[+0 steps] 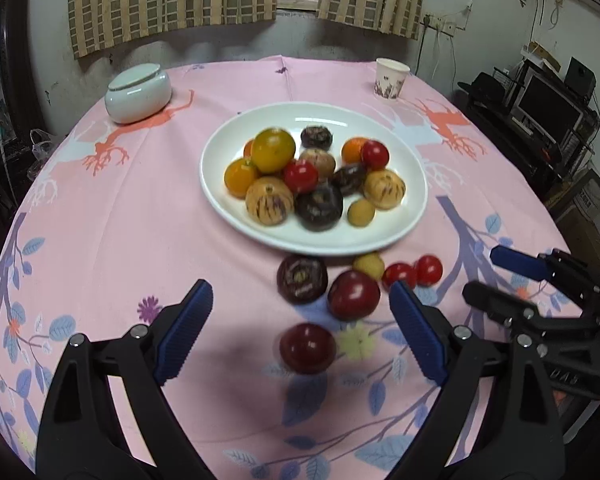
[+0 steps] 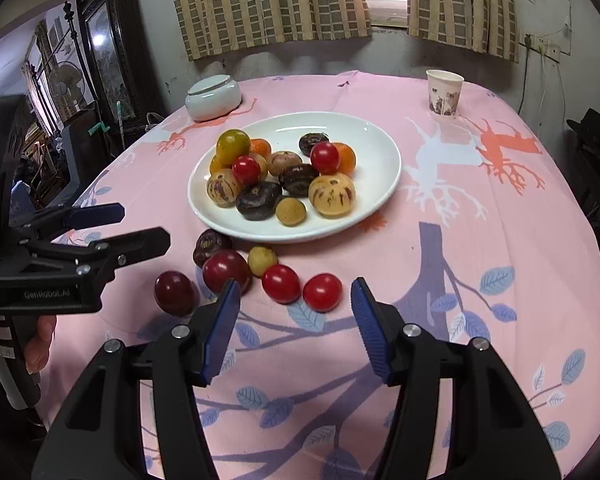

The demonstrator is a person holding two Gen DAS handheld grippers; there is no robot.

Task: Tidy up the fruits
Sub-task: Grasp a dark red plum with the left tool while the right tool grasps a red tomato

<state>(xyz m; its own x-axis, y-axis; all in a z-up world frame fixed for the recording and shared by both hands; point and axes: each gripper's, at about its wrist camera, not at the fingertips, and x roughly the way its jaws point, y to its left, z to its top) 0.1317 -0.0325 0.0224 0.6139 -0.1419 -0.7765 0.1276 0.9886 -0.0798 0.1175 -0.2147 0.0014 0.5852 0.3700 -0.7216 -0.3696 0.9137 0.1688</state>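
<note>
Fruits lie in two groups on the bench [image 1: 100, 240], and both grippers stand empty before the loose group. Left gripper [image 1: 300, 332] has its jaws spread wide, a dark red plum [image 1: 307, 347] on the cloth between its fingertips but untouched. Right gripper [image 2: 294, 324] is partly open, holding nothing, with two cherry tomatoes [image 2: 322, 292] just ahead of its tips. Near them lie a second plum [image 2: 225, 270], a small tan fruit [image 2: 262, 260] and a dark purple fruit [image 2: 210, 244], all just in front of the white plate [image 2: 376, 148], which carries the piled rest. Farther back stand a lidded jar [image 1: 138, 94] and a paper cup [image 1: 391, 79]. These fruits look light, round and smooth, so likely to roll or slip; tomatoes probably bruise or split under pressure. Taking each across its widest middle, gently, seems best.
</note>
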